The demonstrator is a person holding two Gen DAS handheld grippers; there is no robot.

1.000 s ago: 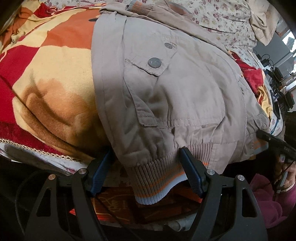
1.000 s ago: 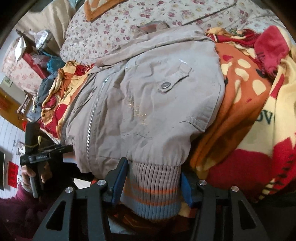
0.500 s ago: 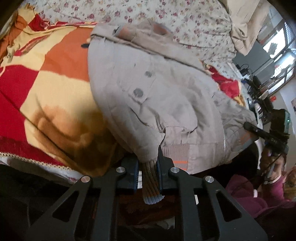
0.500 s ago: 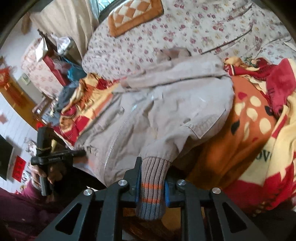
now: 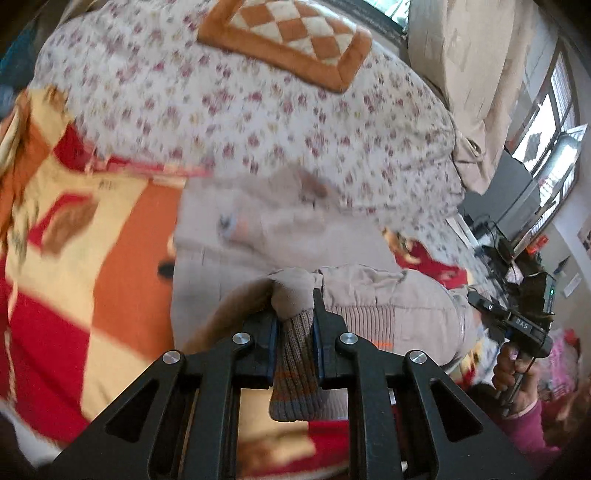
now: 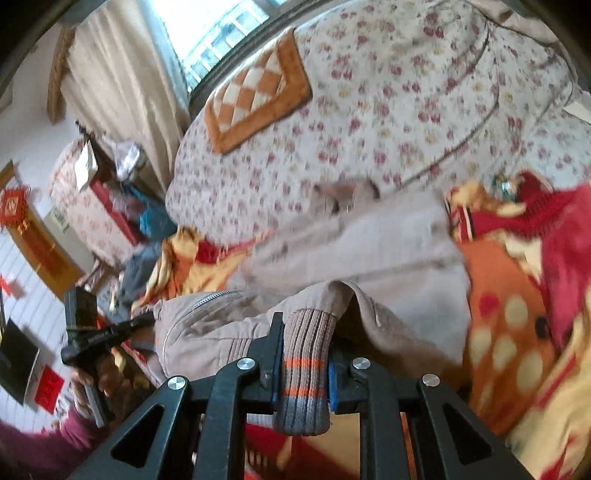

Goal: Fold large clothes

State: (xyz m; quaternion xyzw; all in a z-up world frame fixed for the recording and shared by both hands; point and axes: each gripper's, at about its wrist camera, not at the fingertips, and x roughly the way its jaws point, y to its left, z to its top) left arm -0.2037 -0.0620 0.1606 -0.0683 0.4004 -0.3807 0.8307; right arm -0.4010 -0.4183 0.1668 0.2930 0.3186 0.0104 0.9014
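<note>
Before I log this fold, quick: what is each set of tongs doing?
Left tongs: shut on the beige zip-up jacket's ribbed striped hem.
Right tongs: shut on the same hem, further along.

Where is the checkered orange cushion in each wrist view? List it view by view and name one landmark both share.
Left wrist: the checkered cushion lies at top center, on the floral quilt.
Right wrist: the checkered cushion sits upper left of center, on the same quilt, below the window.
Shared landmark: the beige jacket, its ribbed hem clamped in the left gripper and the right gripper.
</note>
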